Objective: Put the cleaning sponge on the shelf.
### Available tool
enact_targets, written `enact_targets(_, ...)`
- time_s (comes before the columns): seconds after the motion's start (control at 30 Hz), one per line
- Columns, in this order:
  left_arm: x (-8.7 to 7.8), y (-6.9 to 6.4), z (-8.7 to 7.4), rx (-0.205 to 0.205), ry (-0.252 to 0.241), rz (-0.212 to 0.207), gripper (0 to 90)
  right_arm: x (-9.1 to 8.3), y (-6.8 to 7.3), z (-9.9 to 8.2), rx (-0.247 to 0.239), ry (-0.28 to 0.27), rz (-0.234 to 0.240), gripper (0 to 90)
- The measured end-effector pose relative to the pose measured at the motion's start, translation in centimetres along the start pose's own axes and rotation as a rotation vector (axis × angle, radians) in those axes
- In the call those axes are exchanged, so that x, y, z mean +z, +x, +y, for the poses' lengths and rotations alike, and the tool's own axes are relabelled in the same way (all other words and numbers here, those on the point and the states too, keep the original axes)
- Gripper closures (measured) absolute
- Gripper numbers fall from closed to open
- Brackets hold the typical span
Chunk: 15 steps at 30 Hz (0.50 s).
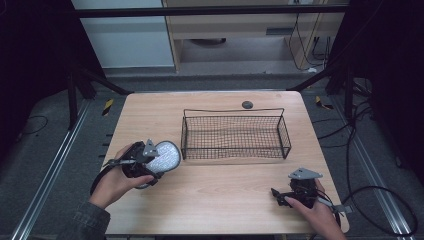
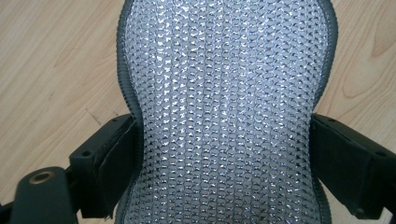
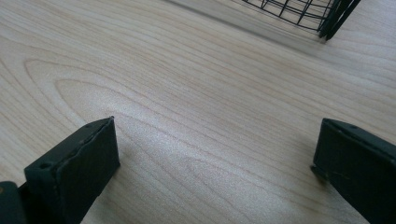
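A silver mesh scrubbing pad (image 1: 166,155) with a grey edge and a narrow waist is on the left of the wooden table (image 1: 220,190). My left gripper (image 1: 150,165) is shut on it. In the left gripper view both black jaws press the sides of the pad (image 2: 224,70) at its waist, and the left gripper (image 2: 226,154) looks down on the tabletop. A black wire basket (image 1: 235,111) stands at the table's middle, just right of the pad. My right gripper (image 1: 276,194) rests low near the front right, open, with bare wood between the jaws of the right gripper (image 3: 217,154).
A small black round disc (image 1: 247,104) lies on the table behind the basket. A corner of the basket (image 3: 299,9) shows at the top of the right gripper view. Cables (image 1: 380,200) trail on the floor to the right.
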<state>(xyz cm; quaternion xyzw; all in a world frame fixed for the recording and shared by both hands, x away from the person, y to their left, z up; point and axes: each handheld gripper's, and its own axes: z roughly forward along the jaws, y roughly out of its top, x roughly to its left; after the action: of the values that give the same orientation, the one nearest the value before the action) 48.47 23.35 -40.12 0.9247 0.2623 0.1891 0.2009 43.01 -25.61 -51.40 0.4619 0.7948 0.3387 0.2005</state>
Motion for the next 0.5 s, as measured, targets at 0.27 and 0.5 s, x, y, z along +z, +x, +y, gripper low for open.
enact_targets(0.27,-1.1,0.5,1.2,0.03,0.008,0.007,13.3,0.0,0.0,0.0,0.0,0.0,0.0,0.3)
enact_targets(0.5,-2.4,1.1,2.8,0.067,0.005,0.034,14.1,0.0,0.0,0.0,0.0,0.0,0.0,0.3)
